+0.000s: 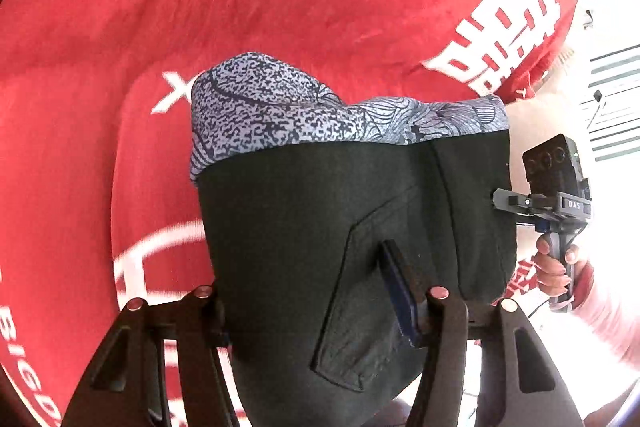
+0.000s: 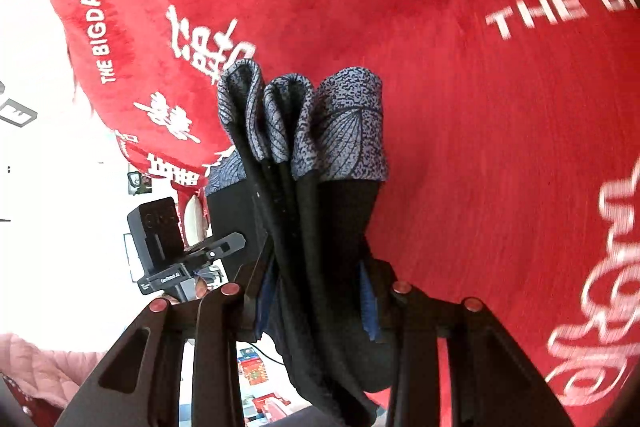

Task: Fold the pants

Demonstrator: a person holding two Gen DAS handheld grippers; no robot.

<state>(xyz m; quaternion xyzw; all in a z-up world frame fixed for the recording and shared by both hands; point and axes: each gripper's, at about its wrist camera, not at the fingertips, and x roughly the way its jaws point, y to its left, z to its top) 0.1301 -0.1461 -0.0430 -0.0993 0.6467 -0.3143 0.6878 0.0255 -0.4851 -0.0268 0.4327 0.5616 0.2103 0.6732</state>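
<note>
Black pants (image 1: 320, 227) with a grey patterned band (image 1: 300, 115) at the far end hang in the air over a red blanket (image 1: 100, 47). My left gripper (image 1: 316, 307) is shut on the black cloth, and a blue pad (image 1: 400, 303) presses into a fold. The right gripper (image 1: 502, 198) bites the pants' right edge, held by a hand (image 1: 556, 267). In the right wrist view the pants (image 2: 320, 247) hang in several bunched layers with the band (image 2: 344, 131) at the far end. My right gripper (image 2: 316, 303) is shut on them. The left gripper (image 2: 230, 246) grips the left edge.
The red plush blanket (image 2: 480, 107) with white characters and lettering fills most of both views. Beyond its edge lies a bright white floor (image 2: 40, 167). A pink sleeve (image 1: 608, 315) shows at the right. Small colourful boxes (image 2: 252, 367) lie low down.
</note>
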